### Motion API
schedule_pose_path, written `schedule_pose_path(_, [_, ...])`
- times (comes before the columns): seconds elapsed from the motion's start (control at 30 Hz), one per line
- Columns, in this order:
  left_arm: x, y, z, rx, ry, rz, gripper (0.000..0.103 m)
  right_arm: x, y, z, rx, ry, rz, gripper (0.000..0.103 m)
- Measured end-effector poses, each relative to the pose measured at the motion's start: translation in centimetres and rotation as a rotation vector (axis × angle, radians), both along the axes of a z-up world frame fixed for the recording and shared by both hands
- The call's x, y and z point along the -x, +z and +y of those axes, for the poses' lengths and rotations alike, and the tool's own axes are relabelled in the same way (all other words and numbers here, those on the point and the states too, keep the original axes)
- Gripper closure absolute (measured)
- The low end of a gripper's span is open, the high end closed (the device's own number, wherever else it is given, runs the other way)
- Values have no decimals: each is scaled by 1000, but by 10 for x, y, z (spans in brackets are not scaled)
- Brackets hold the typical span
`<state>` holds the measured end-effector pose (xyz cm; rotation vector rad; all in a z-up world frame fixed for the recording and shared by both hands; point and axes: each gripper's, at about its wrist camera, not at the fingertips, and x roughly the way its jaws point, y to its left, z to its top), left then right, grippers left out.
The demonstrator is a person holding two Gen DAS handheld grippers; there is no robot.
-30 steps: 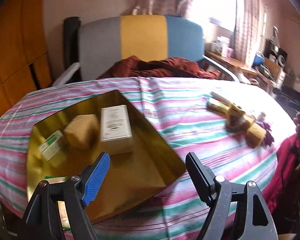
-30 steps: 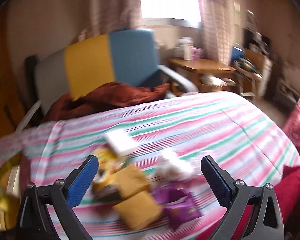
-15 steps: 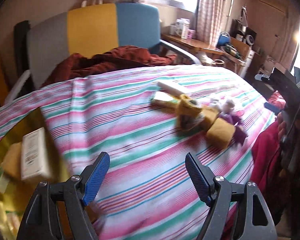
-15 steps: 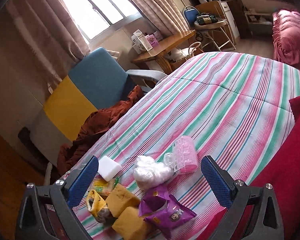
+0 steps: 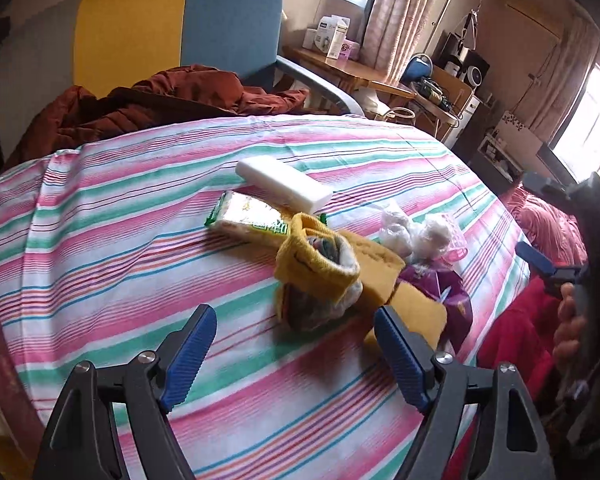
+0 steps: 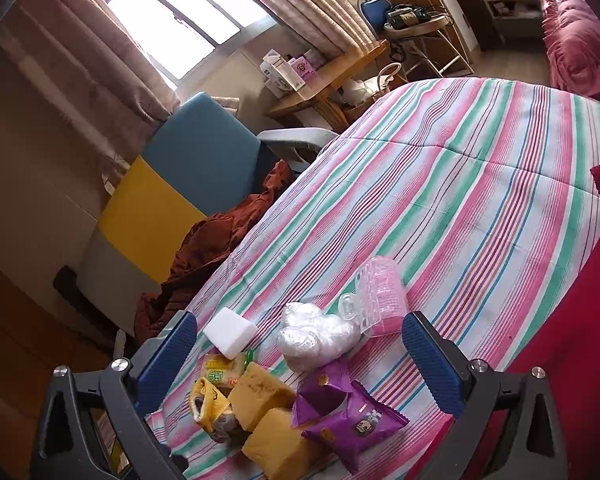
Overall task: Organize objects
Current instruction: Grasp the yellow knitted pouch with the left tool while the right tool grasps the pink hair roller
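- Clutter sits bunched on the striped sheet (image 5: 148, 240): sock (image 5: 320, 268), sponges (image 6: 260, 396), purple packets (image 6: 352, 420), white block (image 5: 284, 184).
- Left gripper (image 5: 296, 344) opening, nothing between its jaws, near the sock.
- Right gripper (image 6: 300, 352) spread wide, empty, over the pile.

Daylit room, sharp centre, heavy fisheye bending at the rims

Daylight enters through the window (image 6: 168, 24), which is blown out to white in the right wrist view, and a second bright pane (image 5: 592, 128) glares at the right edge of the left wrist view. The striped bedspread (image 5: 148, 248) is evenly lit with soft, faint shadows under the items. Corners fall to black vignette, straight lines bow outward, and the near edge of the left wrist view is slightly smeared.
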<state>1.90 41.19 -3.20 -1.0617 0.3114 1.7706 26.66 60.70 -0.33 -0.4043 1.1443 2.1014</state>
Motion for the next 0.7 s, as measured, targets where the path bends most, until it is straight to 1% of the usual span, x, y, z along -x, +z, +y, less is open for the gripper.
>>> schedule_pose_path(0.07, [7,-6,11,0,10,-39,20,2,0,0,-2,9,-5,0])
schedule_pose_path(0.2, [15,-12,29,-9,28,-71,20,3,-1,0,-2,13,-16,0])
schedule_pose_path(0.27, [19,-18,38,-1,29,-90,20,4,-1,0,-1,16,-19,0])
schedule_pose_path(0.3, [22,-24,43,7,28,-114,21,4,-2,0,0,16,-21,0])
schedule_pose_path(0.33, [25,-31,47,16,29,-157,25,4,-2,0,1,16,-24,0])
schedule_pose_path(0.37, [27,-36,49,23,37,-178,40,4,-2,1,3,15,-26,0])
schedule_pose_path(0.4, [29,-41,49,24,43,-201,44,4,-3,1,5,13,-29,0])
schedule_pose_path(0.47, [32,-46,45,-5,44,-252,49,4,-3,1,7,1,-39,0])
schedule_pose_path(0.5, [31,-45,41,-14,41,-253,51,4,-3,1,7,-3,-43,0])
schedule_pose_path(0.57, [27,-41,34,-29,30,-236,58,4,-4,2,7,-8,-56,0])
schedule_pose_path(0.63, [25,-37,27,-33,25,-230,61,5,-3,1,2,-11,-77,0])
schedule_pose_path(0.7, [24,-33,17,-37,28,-224,61,7,-3,3,6,-8,-102,0])
